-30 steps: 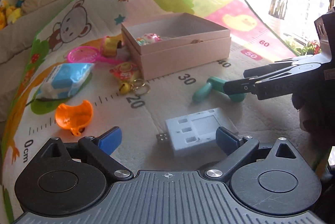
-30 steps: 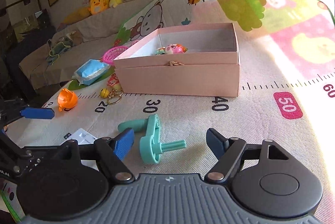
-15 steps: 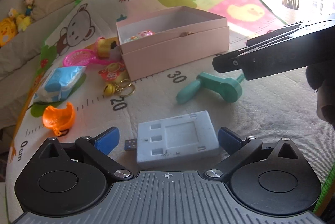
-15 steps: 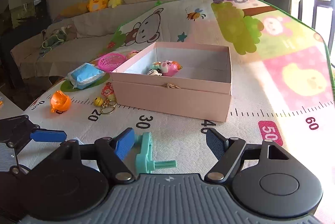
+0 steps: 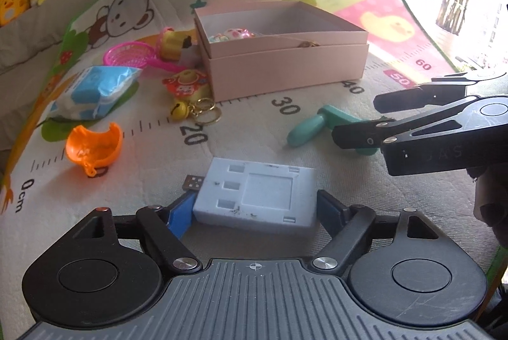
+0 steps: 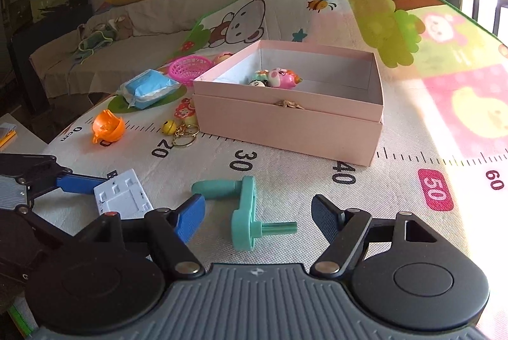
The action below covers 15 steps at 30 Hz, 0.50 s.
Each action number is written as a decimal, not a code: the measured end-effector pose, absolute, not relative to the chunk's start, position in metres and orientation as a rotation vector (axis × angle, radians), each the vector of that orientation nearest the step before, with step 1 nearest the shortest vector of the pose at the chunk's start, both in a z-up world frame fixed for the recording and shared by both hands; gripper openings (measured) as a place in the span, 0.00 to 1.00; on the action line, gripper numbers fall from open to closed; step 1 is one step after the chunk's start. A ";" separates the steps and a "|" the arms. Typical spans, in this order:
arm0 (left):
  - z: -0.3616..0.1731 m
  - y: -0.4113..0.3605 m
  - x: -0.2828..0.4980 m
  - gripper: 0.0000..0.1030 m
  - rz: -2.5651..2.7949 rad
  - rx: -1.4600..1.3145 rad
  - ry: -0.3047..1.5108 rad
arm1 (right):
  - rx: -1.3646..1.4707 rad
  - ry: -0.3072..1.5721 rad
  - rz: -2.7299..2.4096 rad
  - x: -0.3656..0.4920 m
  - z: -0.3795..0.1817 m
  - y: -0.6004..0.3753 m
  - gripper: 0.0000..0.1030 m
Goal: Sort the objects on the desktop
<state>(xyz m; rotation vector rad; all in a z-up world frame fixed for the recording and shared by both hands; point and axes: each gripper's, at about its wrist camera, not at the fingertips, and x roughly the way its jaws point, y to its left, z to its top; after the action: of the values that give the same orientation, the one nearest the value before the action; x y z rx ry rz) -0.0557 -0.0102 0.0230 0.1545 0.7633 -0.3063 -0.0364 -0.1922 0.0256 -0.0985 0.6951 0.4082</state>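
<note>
A second ago the left claw (image 5: 254,210) stood wide with the white USB hub (image 5: 254,195) lying ahead of it; now its jaws are closing with the hub between the blue pads, both against its ends. The right claw (image 6: 257,214) has drawn nearer the teal crank handle (image 6: 244,210), which sits between its closing jaws, neither pad touching it.

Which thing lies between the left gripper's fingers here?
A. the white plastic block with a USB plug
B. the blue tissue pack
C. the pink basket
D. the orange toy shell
A: the white plastic block sits between the closing fingers of the left gripper; the others lie farther off.
</note>
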 end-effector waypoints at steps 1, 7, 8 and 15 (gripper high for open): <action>0.023 -0.011 -0.057 0.83 -0.306 0.161 0.758 | -0.113 0.706 0.413 -0.034 0.024 -0.188 0.58; 0.029 -0.007 -0.069 0.82 -0.314 0.194 0.722 | -0.199 0.753 0.432 -0.027 0.022 -0.172 0.14; 0.032 -0.006 -0.072 0.82 -0.319 0.199 0.706 | -0.206 0.753 0.449 -0.031 0.025 -0.174 0.11; 0.081 -0.005 -0.078 0.82 -0.362 0.235 0.536 | -0.184 0.611 0.469 -0.067 0.101 -0.209 0.00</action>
<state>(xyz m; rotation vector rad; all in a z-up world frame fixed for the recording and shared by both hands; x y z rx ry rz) -0.0782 -0.0052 0.0813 0.2354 0.5356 -0.3617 -0.0673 -0.2094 0.1011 -0.1837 0.6111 0.4690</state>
